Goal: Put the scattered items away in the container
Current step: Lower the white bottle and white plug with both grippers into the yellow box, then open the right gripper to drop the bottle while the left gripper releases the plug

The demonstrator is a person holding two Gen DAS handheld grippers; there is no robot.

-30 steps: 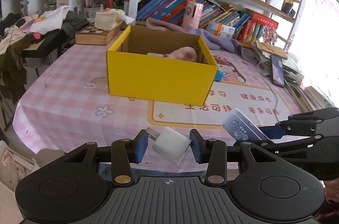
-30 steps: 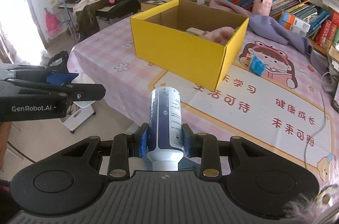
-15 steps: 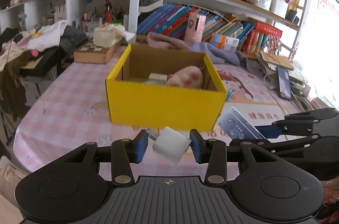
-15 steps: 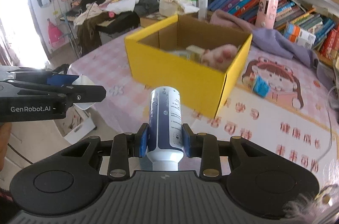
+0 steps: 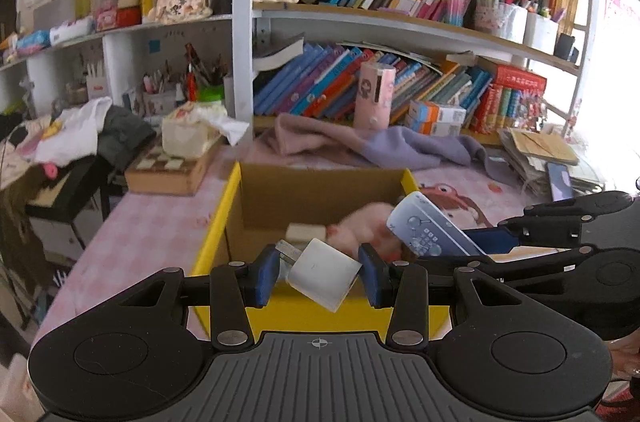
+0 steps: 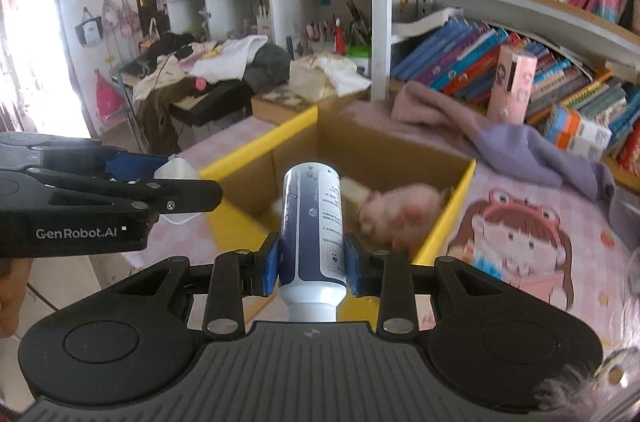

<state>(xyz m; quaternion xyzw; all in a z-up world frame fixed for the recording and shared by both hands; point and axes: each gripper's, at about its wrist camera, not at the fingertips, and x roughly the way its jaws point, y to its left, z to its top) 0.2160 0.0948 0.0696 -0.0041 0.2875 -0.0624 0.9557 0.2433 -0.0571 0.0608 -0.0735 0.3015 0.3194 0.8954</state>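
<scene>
The left gripper (image 5: 319, 276) is pinching a white plug adapter (image 5: 323, 274) between its jaws; the block is sitting tilted, gripped across its corners, its metal prongs poking toward the left pad. The right gripper (image 6: 312, 264) is clamping a blue-and-white tube (image 6: 313, 222) near its white cap end, the body sticking forward and up. Both loads are hanging at the near wall of the yellow box (image 5: 218, 222), which is standing on the pink checked bench (image 5: 152, 218) and is already holding a pink plush toy (image 6: 400, 208) and a small pale block (image 5: 305, 232).

Judging from this, the step in hand is carrying both items over the rim for release. To do it well, each gripper should be clearing the near wall fully before its jaws are spreading, since the tube's long end could be catching the cardboard edge. The adapter's skewed hold looks insecure, so a smooth, unhurried move is safer. The two grippers are working just beside each other, so staggering the drops, aiming for the bare floor left of the toy, should be avoiding a collision.
</scene>
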